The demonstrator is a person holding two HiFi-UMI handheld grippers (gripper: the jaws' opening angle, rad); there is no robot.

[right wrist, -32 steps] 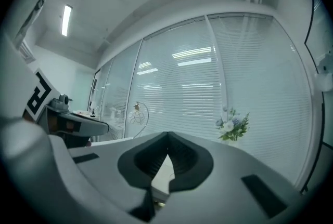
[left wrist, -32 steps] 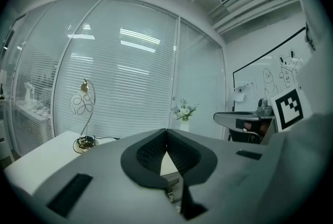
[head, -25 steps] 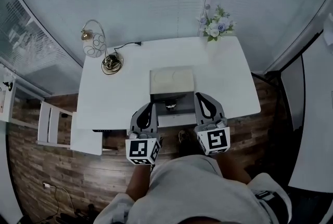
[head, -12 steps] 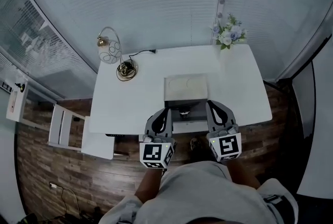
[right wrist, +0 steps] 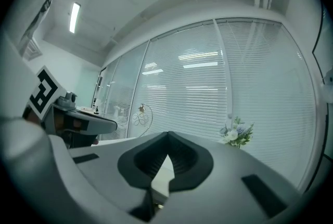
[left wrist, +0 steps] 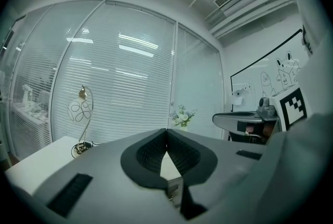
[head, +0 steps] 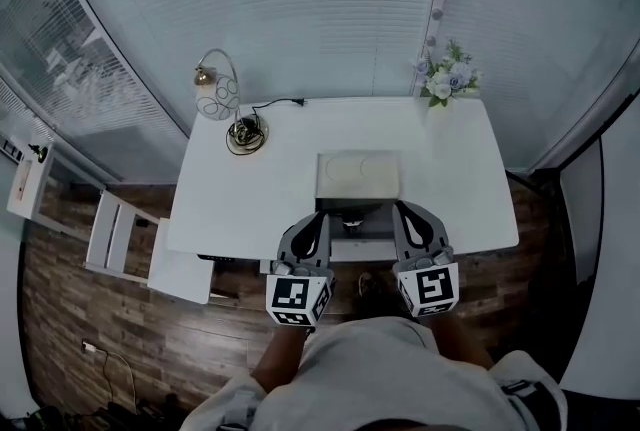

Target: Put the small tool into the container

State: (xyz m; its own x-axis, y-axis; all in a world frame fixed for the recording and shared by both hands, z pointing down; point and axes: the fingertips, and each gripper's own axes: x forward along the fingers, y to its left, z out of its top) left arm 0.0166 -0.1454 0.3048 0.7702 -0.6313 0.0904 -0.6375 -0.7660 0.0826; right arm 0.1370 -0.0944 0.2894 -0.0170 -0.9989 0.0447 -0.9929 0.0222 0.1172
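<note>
L tongs point(head: 317, 222) & R tongs point(head: 404, 213): both closed tip to tip, nothing betw. the pads, held side by side at the near edge of the white tabletop point(head: 250, 189). The small tool point(head: 352, 217) looks like the dark bit on the tabletop betw. the two tips, just in front of the beige container point(head: 358, 175), which sits further back, centre. So it lies inward of each pair; roughly midway, neither hand clearly nearer. Long axis: too small to tell. Next, prob.: one pair opens, dips inward onto it, then a short carry fwd into the container.
</note>
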